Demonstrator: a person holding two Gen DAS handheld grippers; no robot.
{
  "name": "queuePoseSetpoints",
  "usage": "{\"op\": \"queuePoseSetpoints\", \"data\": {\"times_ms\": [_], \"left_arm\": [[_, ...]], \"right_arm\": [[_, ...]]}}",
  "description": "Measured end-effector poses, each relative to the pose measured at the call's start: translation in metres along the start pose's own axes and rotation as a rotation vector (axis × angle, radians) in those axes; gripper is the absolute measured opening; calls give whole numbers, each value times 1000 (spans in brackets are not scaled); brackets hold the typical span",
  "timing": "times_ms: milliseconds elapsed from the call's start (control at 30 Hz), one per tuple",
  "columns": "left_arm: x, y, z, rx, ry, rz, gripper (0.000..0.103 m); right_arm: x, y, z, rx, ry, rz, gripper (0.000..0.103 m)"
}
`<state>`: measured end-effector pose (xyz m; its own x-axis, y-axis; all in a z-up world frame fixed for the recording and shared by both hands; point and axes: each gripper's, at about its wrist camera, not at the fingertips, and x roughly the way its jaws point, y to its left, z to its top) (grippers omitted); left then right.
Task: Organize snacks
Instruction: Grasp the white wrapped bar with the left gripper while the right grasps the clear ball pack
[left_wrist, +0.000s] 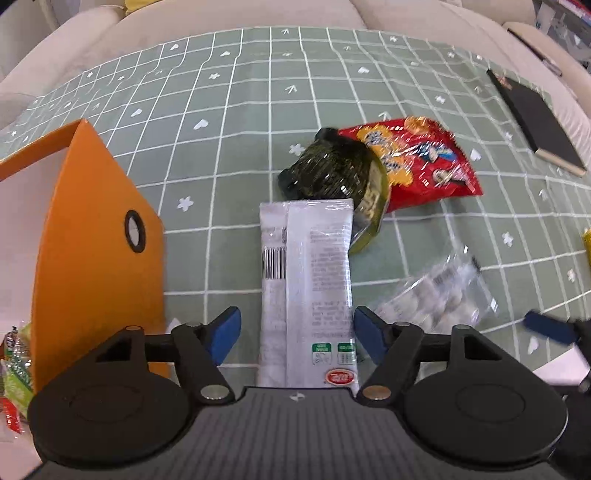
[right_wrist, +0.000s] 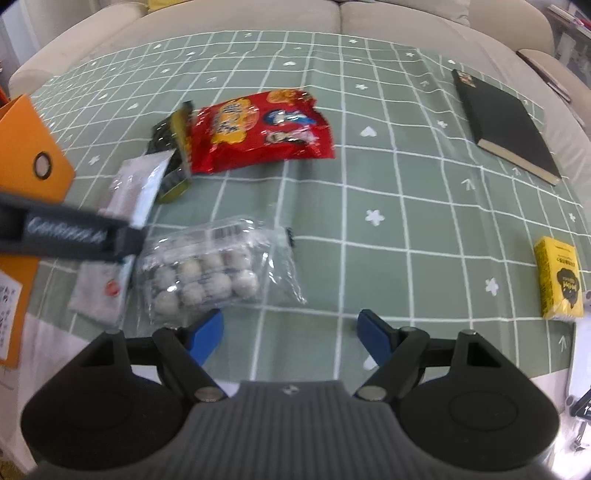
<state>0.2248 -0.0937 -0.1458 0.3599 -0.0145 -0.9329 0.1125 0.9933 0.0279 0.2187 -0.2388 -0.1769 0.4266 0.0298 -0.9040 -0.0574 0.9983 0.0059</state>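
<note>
- Left gripper (left_wrist: 296, 334) hangs right over the white packet (left_wrist: 306, 288), jaws spread wide with the packet lying between them; the blue pads sit just off its long edges, nothing pinched that I can see.
- That packet lies flat on the tabletop (left_wrist: 236, 122), just beside the orange box (left_wrist: 99, 236). Its long axis runs straight away from the gripper, the logo end nearest the camera, the far end just touching the dark green pack (left_wrist: 332, 173).
- Risk one, I'd say: the jaws close across the narrow width of a slick, flat wrapper, so it could buckle or squirt out instead of lifting.
- Risk two: the far end sits against the dark green pack, which leans on the red bag (left_wrist: 410, 158). Dragging the packet could tug that pile along.
- Risk three: the clear bag of round snacks (right_wrist: 207, 273) lies close on the right, and its loose film could get caught under the right-hand pad.
- Right gripper (right_wrist: 290, 338) hovers wide and empty, the clear bag just beyond its left pad; the two tools are close enough to bump.
- The yellow carton (right_wrist: 559, 282) and black notebook (right_wrist: 506, 125) lie well apart.
</note>
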Motion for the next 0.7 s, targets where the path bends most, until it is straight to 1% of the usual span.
{"op": "queuePoseSetpoints", "data": {"times_ms": [133, 200, 333, 433, 533, 600, 700], "left_arm": [[5, 4, -6, 15, 23, 24, 77], [6, 8, -8, 17, 20, 16, 76], [4, 9, -9, 32, 18, 3, 74], [5, 12, -8, 17, 10, -10, 74], [5, 11, -8, 21, -2, -13, 74], [5, 8, -9, 35, -7, -10, 74], [5, 8, -8, 34, -8, -12, 69]], "right_arm": [[5, -6, 8, 26, -18, 4, 78], [7, -7, 13, 36, -30, 19, 77], [6, -9, 18, 79, -48, 60, 69], [4, -11, 19, 109, -56, 85, 66], [0, -11, 20, 149, -64, 116, 66], [-3, -13, 22, 205, -66, 131, 66], [-2, -13, 25, 326, -51, 175, 73]]}}
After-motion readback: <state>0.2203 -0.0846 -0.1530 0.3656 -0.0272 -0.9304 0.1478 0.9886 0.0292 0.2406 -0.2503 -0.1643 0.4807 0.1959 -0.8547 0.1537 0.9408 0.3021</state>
